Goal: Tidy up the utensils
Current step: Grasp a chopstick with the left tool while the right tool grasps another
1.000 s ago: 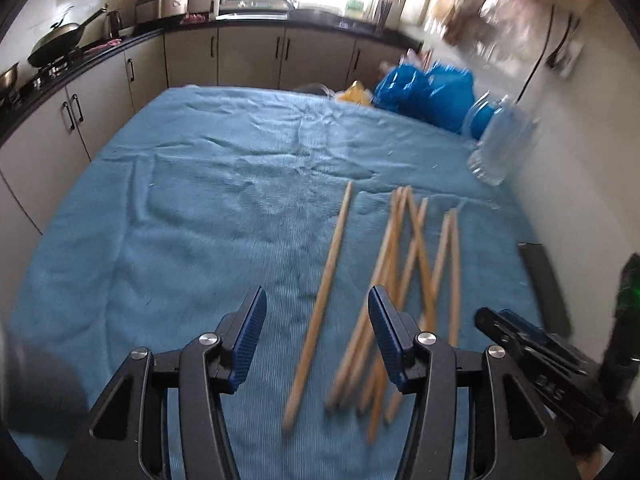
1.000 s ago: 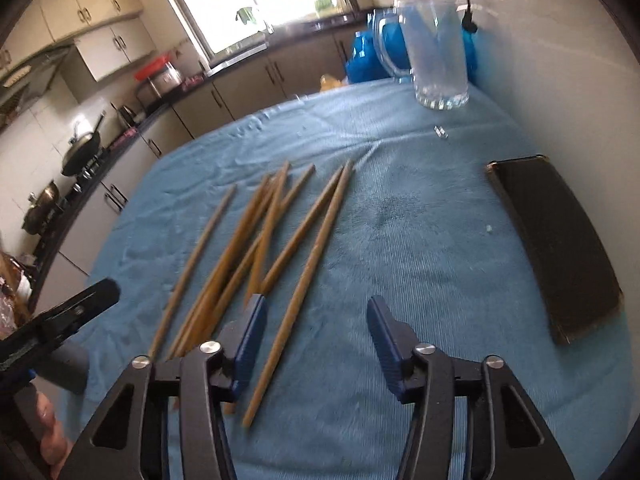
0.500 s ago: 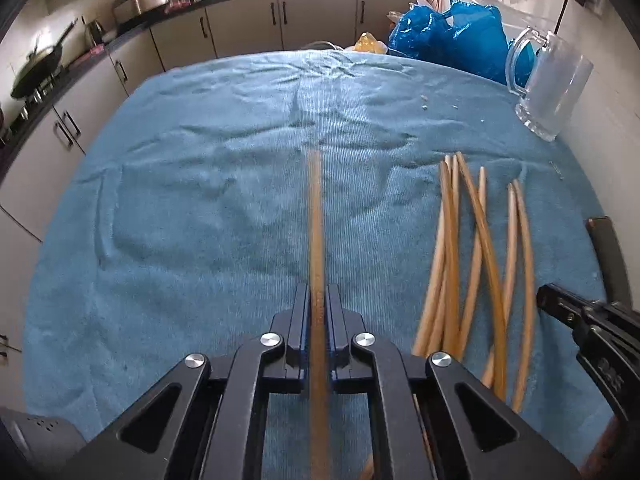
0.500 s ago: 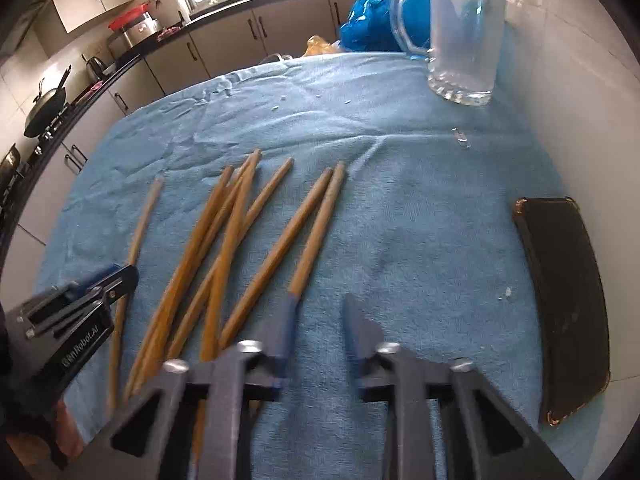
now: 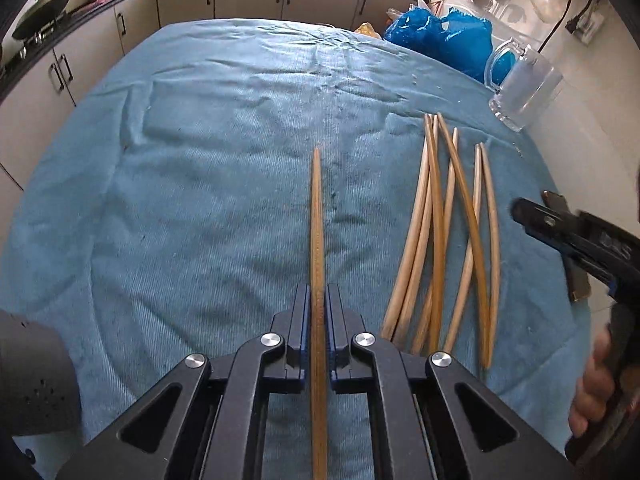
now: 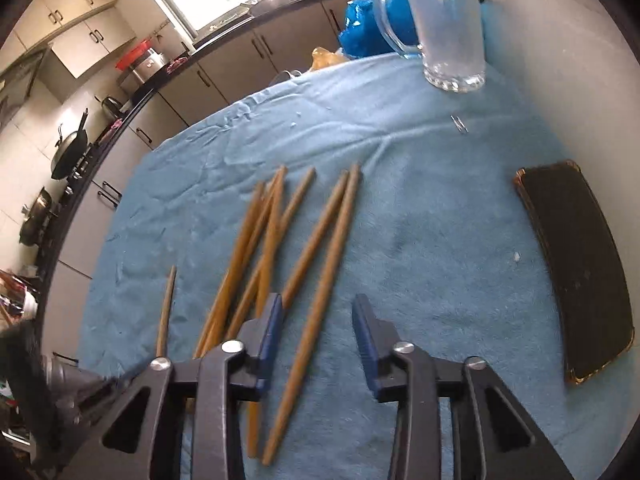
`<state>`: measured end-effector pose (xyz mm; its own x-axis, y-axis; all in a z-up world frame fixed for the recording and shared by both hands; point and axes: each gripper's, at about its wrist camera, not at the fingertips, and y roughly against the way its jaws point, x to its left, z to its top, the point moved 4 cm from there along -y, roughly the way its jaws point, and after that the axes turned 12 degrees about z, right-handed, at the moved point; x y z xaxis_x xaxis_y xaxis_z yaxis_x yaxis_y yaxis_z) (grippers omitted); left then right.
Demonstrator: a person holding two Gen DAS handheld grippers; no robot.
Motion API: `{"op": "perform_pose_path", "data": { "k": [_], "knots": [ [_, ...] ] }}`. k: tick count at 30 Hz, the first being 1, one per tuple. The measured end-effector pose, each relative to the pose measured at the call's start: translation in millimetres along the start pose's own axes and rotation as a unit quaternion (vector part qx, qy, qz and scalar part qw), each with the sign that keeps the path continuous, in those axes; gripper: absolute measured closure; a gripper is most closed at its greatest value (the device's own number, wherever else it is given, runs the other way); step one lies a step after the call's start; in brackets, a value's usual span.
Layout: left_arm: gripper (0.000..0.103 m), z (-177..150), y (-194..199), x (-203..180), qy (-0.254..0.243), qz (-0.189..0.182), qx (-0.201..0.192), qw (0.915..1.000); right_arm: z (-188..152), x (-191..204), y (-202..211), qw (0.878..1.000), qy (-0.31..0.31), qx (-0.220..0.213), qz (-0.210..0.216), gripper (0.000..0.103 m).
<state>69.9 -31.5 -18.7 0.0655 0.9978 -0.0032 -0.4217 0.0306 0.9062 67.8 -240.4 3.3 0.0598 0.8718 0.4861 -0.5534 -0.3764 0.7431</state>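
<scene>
My left gripper [image 5: 318,304] is clamped on a single chopstick [image 5: 317,216], which runs straight out ahead between the blue pads and back under the tool body. Off to that gripper's right, well apart from the held stick, the other chopsticks [image 5: 444,232] lie in a loose, partly crossed bundle on the blue towel [image 5: 180,184]. My right gripper [image 6: 316,324] has its jaws opening; one chopstick [image 6: 320,304] of the bundle lies on the towel in the gap between them, nearer the left pad, and I see neither pad pressing on it. The rest of the bundle sits just left of that tool. Far ahead of the right gripper stands a glass mug [image 6: 448,28], and to its right lies a dark phone [image 6: 576,268], both well clear of the sticks.
</scene>
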Motion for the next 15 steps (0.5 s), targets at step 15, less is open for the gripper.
{"op": "perform_pose_path", "data": {
  "k": [15],
  "knots": [
    [0.096, -40, 15, 22, 0.044, -0.071, 0.060, 0.9947, -46, -15, 8, 0.993, 0.033, 0.085, -0.077, 0.095]
  ]
}}
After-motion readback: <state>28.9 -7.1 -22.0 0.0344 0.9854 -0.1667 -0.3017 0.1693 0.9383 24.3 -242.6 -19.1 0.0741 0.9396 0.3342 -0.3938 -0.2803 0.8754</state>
